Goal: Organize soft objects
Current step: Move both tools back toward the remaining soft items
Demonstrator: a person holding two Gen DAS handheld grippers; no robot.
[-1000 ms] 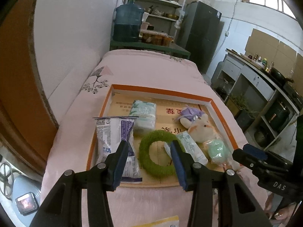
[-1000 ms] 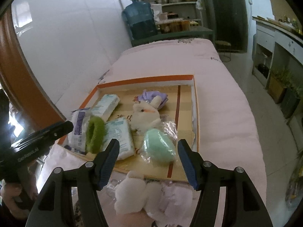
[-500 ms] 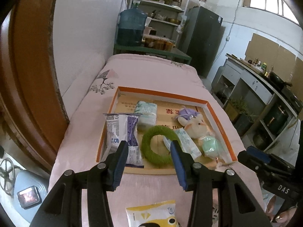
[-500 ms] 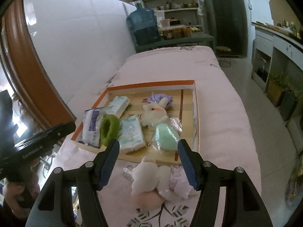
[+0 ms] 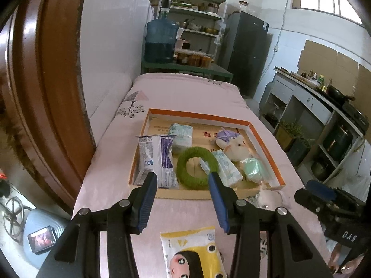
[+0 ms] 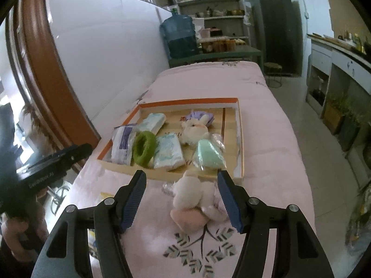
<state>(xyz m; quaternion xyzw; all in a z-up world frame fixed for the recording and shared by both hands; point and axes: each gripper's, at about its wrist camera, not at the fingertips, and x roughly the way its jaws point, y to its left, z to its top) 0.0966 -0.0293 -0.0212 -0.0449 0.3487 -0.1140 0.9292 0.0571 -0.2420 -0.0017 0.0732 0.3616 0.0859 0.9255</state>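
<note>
An orange-rimmed shallow box (image 5: 199, 115) (image 6: 241, 139) lies on the pink-covered table. Inside it are a green fuzzy ring (image 5: 196, 170) (image 6: 143, 148), tissue packs (image 5: 182, 135) (image 6: 168, 150), a white and purple pouch (image 5: 156, 157), a white bunny plush (image 5: 236, 148) (image 6: 193, 129) and a mint-green soft item (image 5: 254, 169) (image 6: 208, 156). A white plush in clear wrap (image 6: 192, 192) lies outside the box's near edge. A yellow packet with a cartoon face (image 5: 192, 252) sits near me. My left gripper (image 5: 182, 199) is open and empty above the cloth. My right gripper (image 6: 182, 199) is open over the white plush.
A brown curved door frame (image 5: 46, 81) and white wall run along the left. At the far end stand a blue water jug (image 5: 161, 41), shelves and a dark fridge (image 5: 245, 51). Cabinets and plants (image 6: 336, 113) line the right. A person's hand holds the left gripper handle (image 6: 34, 169).
Both grippers drew back toward me and rose a little, so the box looks farther. The yellow packet and the wrapped white plush came fully into view. Jaw openings are unchanged.
</note>
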